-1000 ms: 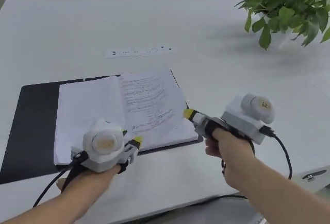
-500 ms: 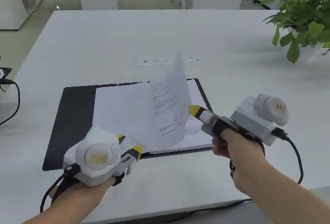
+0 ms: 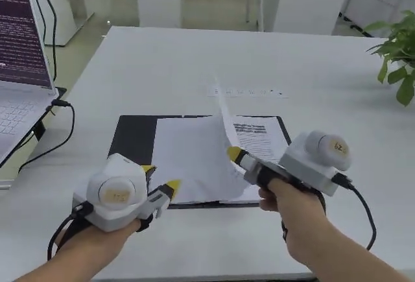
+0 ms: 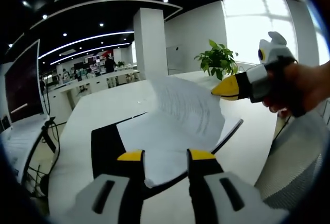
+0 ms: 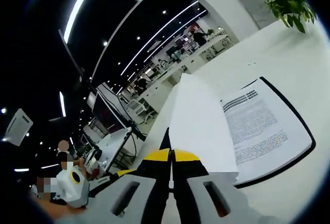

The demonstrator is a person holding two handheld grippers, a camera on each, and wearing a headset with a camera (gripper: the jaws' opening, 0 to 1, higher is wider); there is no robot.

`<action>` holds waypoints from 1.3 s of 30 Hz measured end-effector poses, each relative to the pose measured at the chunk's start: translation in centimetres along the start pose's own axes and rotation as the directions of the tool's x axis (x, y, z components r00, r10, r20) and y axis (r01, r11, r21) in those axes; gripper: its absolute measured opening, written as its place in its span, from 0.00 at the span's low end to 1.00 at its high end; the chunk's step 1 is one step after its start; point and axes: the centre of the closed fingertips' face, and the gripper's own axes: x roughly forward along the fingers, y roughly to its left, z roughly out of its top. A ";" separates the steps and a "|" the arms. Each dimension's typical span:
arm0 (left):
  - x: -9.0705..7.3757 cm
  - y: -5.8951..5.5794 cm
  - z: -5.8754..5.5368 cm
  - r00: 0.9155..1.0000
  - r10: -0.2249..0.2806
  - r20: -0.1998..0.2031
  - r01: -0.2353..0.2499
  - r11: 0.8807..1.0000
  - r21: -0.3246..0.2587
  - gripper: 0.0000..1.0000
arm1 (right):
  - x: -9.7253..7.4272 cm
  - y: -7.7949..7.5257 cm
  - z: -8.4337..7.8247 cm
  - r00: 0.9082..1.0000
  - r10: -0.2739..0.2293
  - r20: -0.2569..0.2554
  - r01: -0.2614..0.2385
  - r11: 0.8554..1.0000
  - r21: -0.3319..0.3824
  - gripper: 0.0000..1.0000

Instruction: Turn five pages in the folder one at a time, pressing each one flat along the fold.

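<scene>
Now the page (image 3: 224, 123), which lay flat on the right half of the folder (image 3: 133, 141) a second ago, stands lifted and bends toward the left half (the next printed sheet (image 3: 259, 136) is already uncovered below it), so I judge this turn about half done and the pressing along the fold not yet begun. The right gripper (image 3: 235, 154) has its jaws closed together on the free edge of this page, while the left gripper (image 3: 160, 177) hovers near the folder's front edge with jaws apart, holding nothing. The folder lies open on the worktop (image 3: 194, 61), between both grippers.
</scene>
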 end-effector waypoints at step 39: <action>-4.3 5.5 -4.4 0.976 0.214 -0.038 -0.218 0.954 -0.207 0.26 | 11.1 1.9 -12.5 0.927 -0.053 -0.370 -0.018 0.983 -0.185 0.00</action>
